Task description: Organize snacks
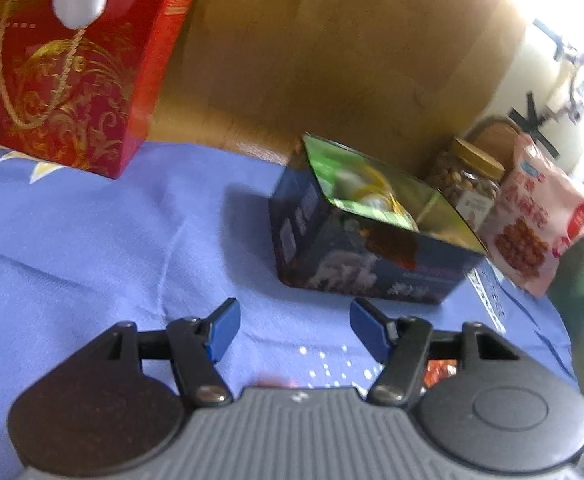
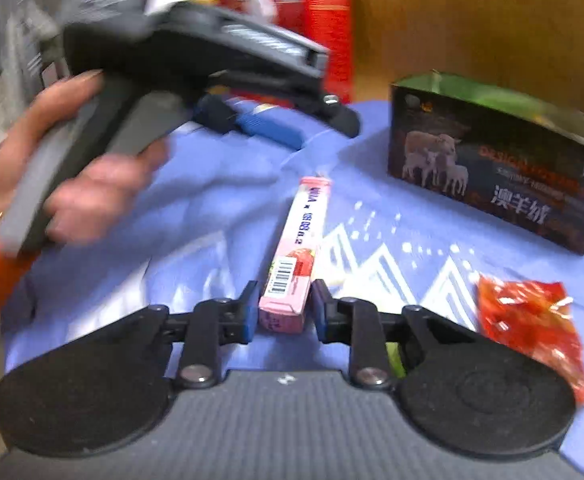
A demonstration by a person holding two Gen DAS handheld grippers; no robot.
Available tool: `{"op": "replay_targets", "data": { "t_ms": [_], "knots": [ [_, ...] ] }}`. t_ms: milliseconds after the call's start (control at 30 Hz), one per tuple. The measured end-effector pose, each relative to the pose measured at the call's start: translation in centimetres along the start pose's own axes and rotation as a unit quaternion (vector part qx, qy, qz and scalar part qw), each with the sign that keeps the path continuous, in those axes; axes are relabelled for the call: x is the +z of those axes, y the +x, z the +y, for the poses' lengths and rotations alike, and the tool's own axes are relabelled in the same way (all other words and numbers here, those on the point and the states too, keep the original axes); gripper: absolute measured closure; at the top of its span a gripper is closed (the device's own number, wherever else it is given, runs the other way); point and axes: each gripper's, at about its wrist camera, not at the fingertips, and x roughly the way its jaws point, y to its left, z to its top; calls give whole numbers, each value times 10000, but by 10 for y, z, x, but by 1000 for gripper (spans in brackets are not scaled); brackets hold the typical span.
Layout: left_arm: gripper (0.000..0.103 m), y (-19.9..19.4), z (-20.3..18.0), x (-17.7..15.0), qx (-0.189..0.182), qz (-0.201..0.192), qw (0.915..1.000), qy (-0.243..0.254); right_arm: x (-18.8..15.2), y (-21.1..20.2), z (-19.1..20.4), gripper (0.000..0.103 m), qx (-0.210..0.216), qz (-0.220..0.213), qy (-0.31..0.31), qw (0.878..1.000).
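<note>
A long pink snack box point(image 2: 296, 240) with a barcode lies on the blue tablecloth point(image 2: 212, 200). My right gripper point(image 2: 284, 292) has its blue pads against both sides of the box's near end, shut on it. My left gripper point(image 1: 292, 312) hovers over bare cloth, open, with nothing between its fingers. In the right wrist view a hand holds that left gripper point(image 2: 248, 122) at upper left. An open dark box point(image 1: 352, 256) printed with sheep holds something white and yellow; it stands at the right in the right wrist view point(image 2: 492, 184).
A red gift bag point(image 1: 64, 72) stands at the back left against a wooden panel point(image 1: 332, 60). A jar of nuts point(image 1: 468, 184) and a pink snack pouch point(image 1: 532, 232) sit behind the dark box. A red crinkly candy packet point(image 2: 528, 320) lies right of my right gripper.
</note>
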Motion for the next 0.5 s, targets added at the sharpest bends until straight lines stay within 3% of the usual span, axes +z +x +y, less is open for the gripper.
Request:
{"op": "replay_targets", "data": {
  "t_ms": [67, 167, 433, 500],
  "knots": [
    [41, 3, -5, -6, -53, 81, 9999, 113, -12, -14, 3, 74, -94, 99, -312, 9994],
    [41, 8, -11, -15, -145, 212, 9995, 205, -27, -35, -4, 66, -639, -103, -121, 9978],
    [41, -15, -8, -42, -197, 200, 9995, 126, -45, -48, 0, 66, -676, -553, 627, 9942],
    [47, -16, -6, -51, -220, 315, 9992, 95, -50, -48, -1, 66, -669, -602, 741, 9932]
  ]
}}
